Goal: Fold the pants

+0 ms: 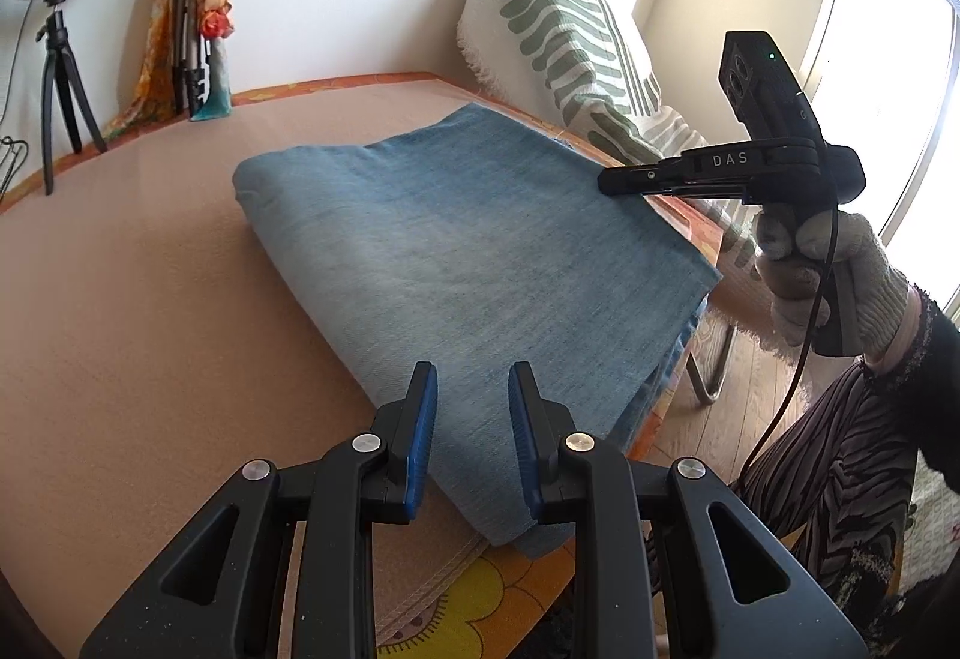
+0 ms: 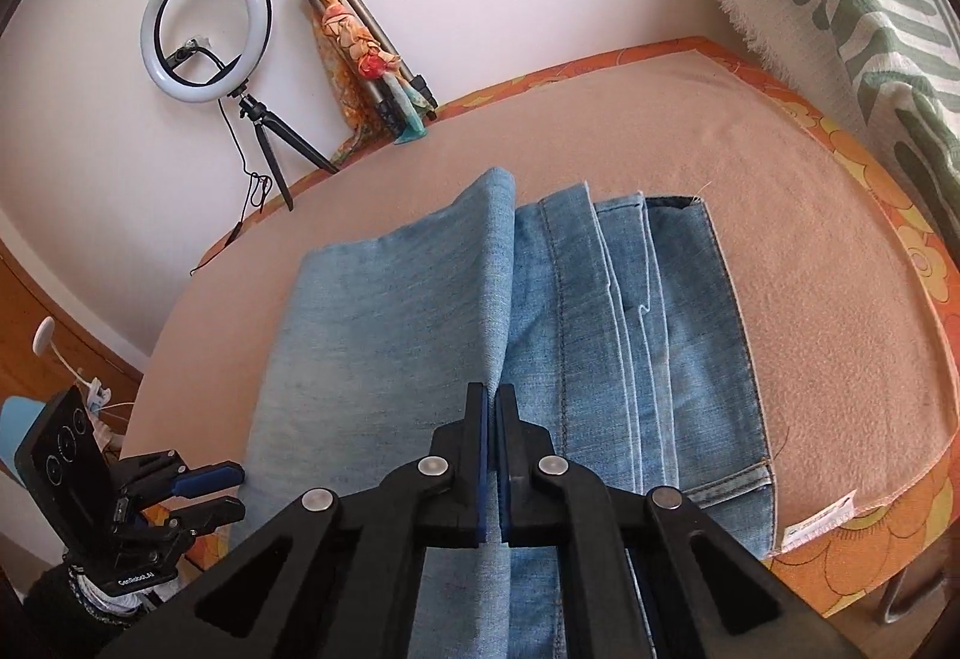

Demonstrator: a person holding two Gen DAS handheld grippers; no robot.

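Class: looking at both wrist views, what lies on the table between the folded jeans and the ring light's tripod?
Only bare pink table cover separates the jeans from the tripod; the right wrist view shows it best.

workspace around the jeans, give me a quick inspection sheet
surface: table under a peach cloth, orange flowered cover at the rim.
job's things: blue jeans folded into a thick stack; in the right wrist view the top layer is lifted into a ridge, with hems and waistband edges stepped beside it.
clutter: nothing seen loose on the cloth.
grippers: left gripper open, at the stack's near edge, holding nothing; right gripper shut on the raised denim fold.
cables: black lead hanging from the right gripper; thin wire from the ring light.
surroundings: ring light on a small tripod, folded tripod with scarf against the wall, green patterned throw, window at right.
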